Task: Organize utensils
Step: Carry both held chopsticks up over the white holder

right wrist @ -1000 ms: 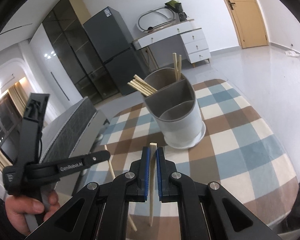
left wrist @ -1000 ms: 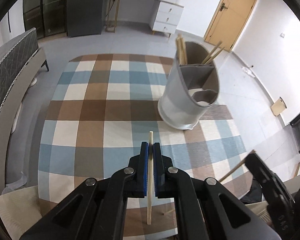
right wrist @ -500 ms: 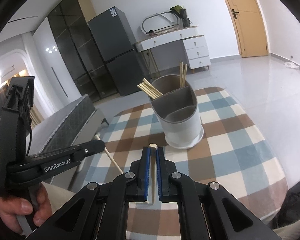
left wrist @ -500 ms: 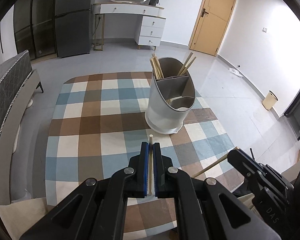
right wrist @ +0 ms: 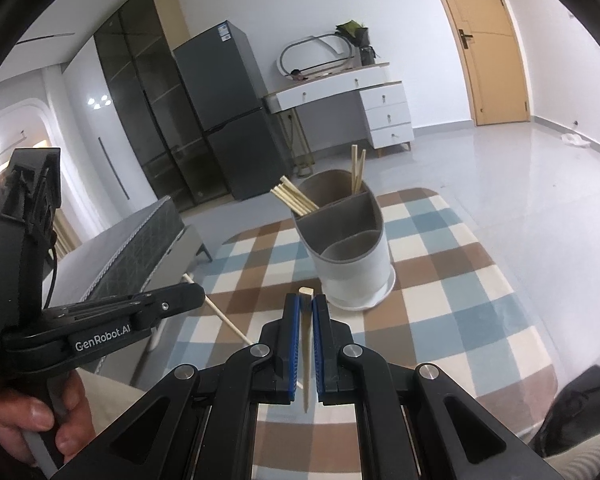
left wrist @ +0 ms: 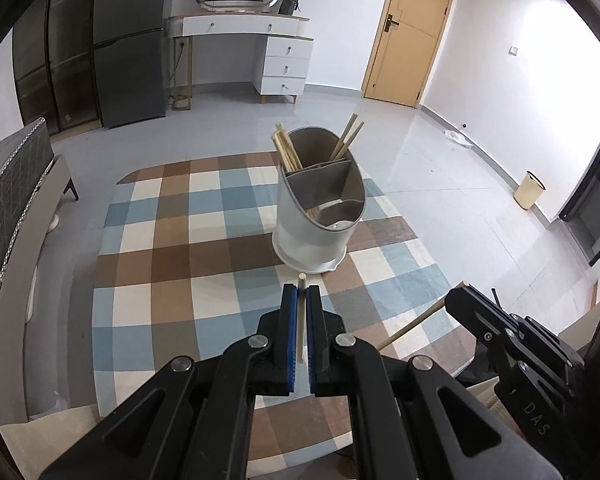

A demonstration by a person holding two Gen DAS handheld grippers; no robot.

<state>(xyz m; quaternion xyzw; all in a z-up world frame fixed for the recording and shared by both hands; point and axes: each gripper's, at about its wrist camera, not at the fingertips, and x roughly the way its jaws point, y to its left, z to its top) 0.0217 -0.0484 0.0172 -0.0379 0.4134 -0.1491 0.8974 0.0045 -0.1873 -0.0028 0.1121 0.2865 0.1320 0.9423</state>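
I found both grippers lifted since a second ago: left gripper (left wrist: 301, 294) and right gripper (right wrist: 306, 304) each clamped on one chopstick (right wrist: 305, 340), the utensil holder (left wrist: 318, 208) at twelve o'clock, ready for insertion.

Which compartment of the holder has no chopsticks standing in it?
The low front compartment of the holder, nearest the camera. The tall back compartment has chopsticks leaning against its rim.

Black tongs (left wrist: 301, 292) with blue pads (left wrist: 288, 320), silver screws, "GenRobot.AI" lettering.
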